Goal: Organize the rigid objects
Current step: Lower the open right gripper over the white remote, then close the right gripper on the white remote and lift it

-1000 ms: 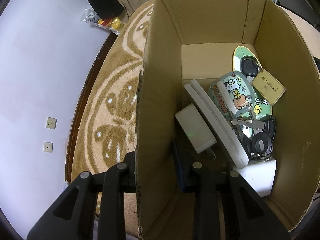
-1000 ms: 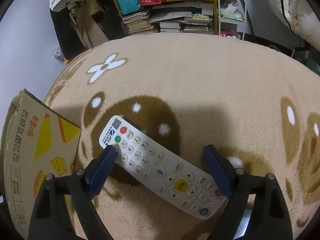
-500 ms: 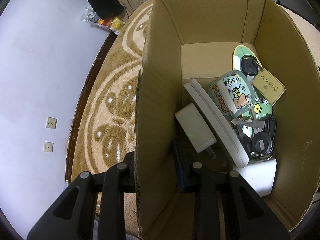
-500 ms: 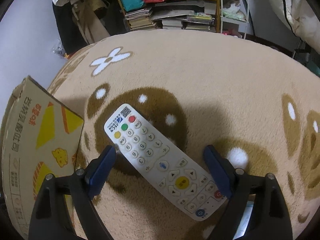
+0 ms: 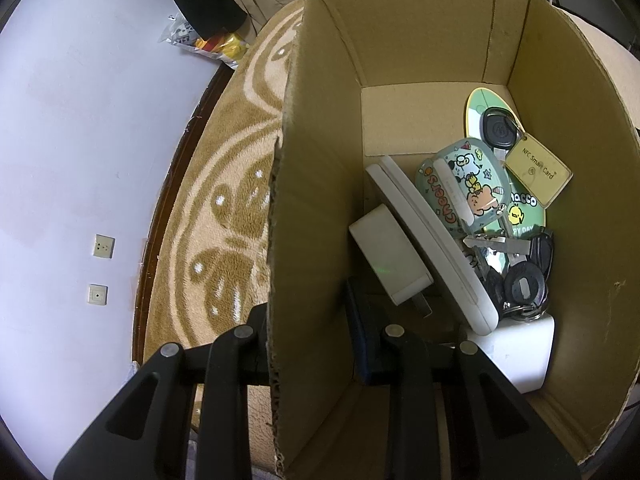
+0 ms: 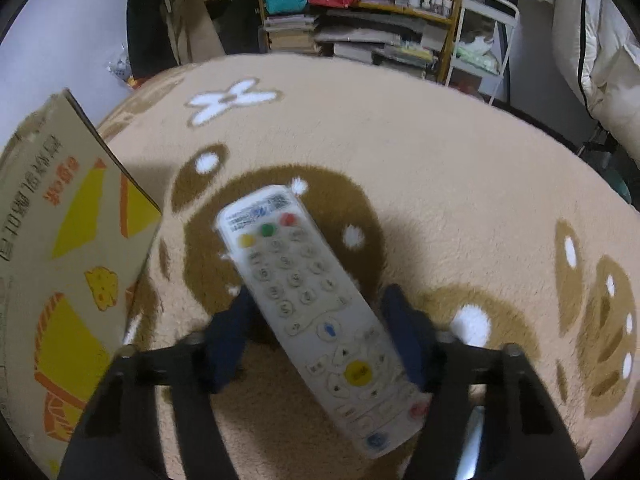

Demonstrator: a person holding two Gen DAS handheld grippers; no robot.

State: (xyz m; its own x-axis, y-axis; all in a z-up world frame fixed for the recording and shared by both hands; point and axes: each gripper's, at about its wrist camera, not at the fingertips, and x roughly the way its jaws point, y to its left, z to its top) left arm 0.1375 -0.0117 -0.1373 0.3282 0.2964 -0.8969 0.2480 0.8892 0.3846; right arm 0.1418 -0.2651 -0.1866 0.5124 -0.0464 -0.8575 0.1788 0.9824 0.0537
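Note:
In the right wrist view, a white remote control with coloured buttons lies between the fingers of my right gripper, which have closed onto its sides; it looks lifted a little off the beige rug. The cardboard box stands at the left. In the left wrist view, my left gripper is shut on the box's near wall, one finger outside, one inside. Inside lie a white adapter, a white flat device, a green cartoon case, keys and an NFC card.
A beige and brown patterned rug covers the floor. Shelves with books and bottles stand at the back. White bedding is at the far right. A pale wall with sockets is left of the box.
My right gripper has closed from wide open onto the remote, and the remote has turned more lengthwise and moved up in the view. The left gripper and box have not moved.

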